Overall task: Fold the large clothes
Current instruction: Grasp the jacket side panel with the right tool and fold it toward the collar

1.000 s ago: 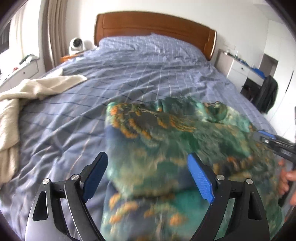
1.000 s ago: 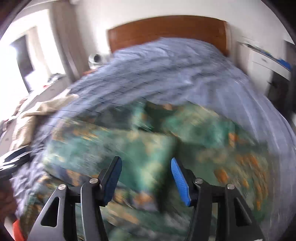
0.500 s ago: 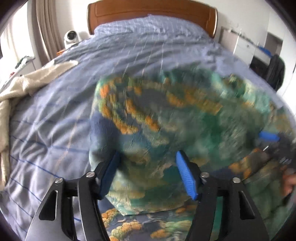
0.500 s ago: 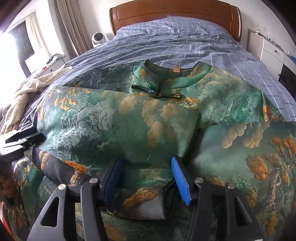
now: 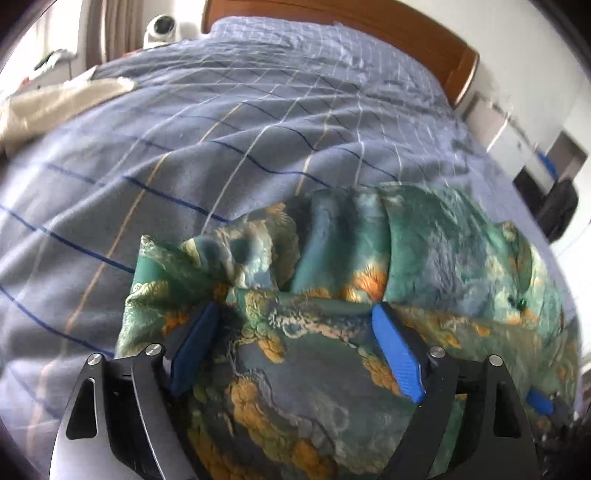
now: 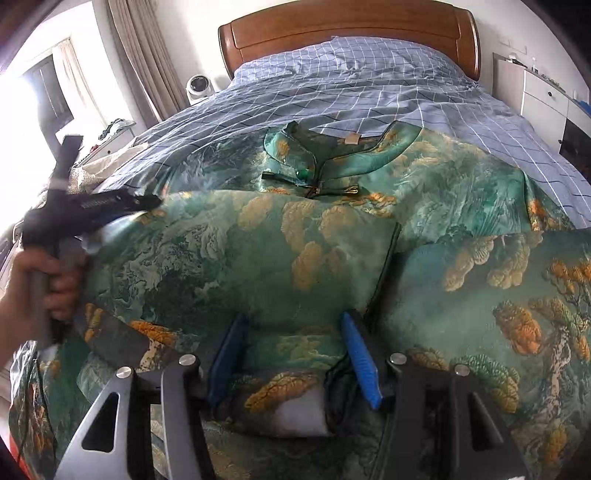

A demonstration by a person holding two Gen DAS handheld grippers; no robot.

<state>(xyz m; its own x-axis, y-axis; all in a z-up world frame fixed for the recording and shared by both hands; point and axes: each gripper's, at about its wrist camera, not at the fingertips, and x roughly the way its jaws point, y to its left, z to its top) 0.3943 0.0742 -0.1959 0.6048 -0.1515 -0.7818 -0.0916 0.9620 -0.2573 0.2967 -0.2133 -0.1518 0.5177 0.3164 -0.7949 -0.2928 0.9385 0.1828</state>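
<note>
A large green silk garment (image 6: 303, 258) with orange and gold landscape print and a mandarin collar (image 6: 317, 162) lies spread on the bed, one side folded over its middle. It also shows in the left wrist view (image 5: 424, 266), bunched at its left edge. My left gripper (image 5: 295, 332) is open, its blue pads (image 5: 397, 358) low over the folded fabric. From the right wrist view the left gripper (image 6: 122, 203) sits at the garment's left edge. My right gripper (image 6: 291, 332) is open over the near hem fold.
The bed has a blue checked cover (image 6: 369, 81) and a wooden headboard (image 6: 347, 22). A cream blanket (image 5: 55, 103) lies at the left side. A white camera (image 6: 199, 86) stands by the curtain. White drawers (image 6: 546, 96) stand at the right.
My left gripper has dropped lower and swung left toward the garment's left edge, the fabric now lying flatter. The right gripper has barely moved since half a second ago.
</note>
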